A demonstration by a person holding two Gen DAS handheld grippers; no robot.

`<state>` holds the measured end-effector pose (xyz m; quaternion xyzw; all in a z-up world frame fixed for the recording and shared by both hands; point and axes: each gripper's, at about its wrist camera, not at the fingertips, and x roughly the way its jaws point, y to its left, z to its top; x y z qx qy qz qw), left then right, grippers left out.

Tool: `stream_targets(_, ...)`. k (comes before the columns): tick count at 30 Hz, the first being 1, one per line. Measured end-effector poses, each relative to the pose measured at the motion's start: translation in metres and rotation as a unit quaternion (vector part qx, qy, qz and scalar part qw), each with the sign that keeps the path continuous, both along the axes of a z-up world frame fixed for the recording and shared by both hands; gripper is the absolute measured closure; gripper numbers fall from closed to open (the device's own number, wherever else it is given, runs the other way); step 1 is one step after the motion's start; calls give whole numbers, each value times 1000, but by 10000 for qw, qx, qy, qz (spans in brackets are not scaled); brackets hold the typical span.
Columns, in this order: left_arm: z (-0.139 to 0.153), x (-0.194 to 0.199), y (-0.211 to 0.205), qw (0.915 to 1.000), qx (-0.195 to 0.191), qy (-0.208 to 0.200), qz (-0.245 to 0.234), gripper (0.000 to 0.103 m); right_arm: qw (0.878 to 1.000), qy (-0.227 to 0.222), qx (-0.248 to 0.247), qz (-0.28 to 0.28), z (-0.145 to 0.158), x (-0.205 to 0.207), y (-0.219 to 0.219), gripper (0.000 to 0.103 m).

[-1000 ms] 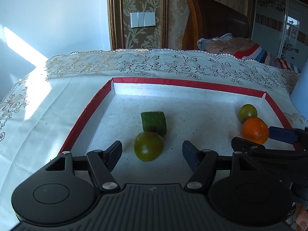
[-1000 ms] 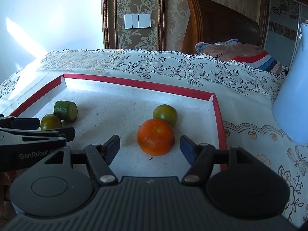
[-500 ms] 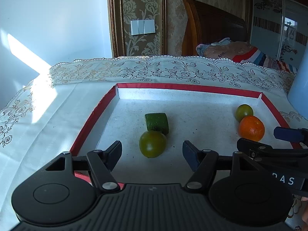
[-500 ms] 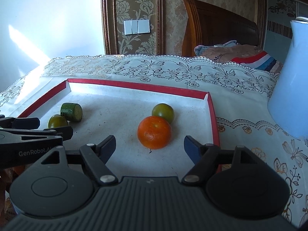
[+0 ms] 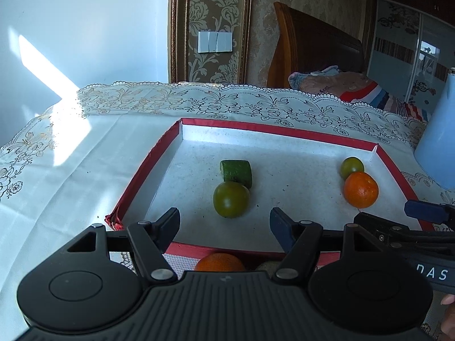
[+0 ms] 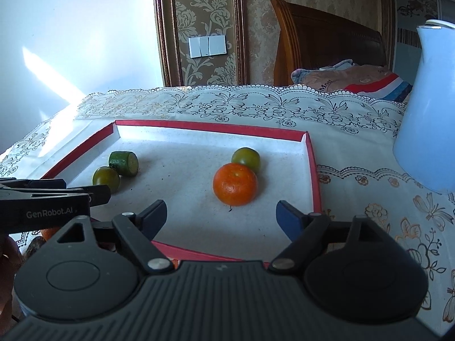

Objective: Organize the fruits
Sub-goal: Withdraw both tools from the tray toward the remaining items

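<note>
Left wrist view: the left gripper has its fingers spread apart with nothing between them, poised above the near edge of a shallow red-rimmed tray on the lace-covered worktop. At about 12 o'clock from the fingers lies a green tomato, touching a cut cucumber piece just behind it. Towards 2 o'clock sit an orange and, touching it from behind, a second green tomato, both close to the tray's right wall. Another orange fruit peeps out below the tray's near rim, partly hidden by the gripper body. The right gripper enters at 3 o'clock. A pale blue jug stands at the right edge.

Right wrist view: the right gripper is widening its fingers, empty, with the orange lying ahead at 12 o'clock, clear of the pads. The second green tomato touches it behind. At 10 o'clock are the first green tomato and the cucumber piece. The left gripper reaches in at 9 o'clock. The jug stands on the worktop at 2 o'clock, outside the tray.
</note>
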<state>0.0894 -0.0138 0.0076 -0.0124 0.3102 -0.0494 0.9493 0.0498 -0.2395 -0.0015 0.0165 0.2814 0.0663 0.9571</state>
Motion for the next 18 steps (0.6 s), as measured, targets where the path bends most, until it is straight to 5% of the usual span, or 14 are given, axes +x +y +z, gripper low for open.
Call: stream_targets(18,4,-33,12,9996,-107,-262,-53,28,9995,-26,302,-45,2,-22,-13,13)
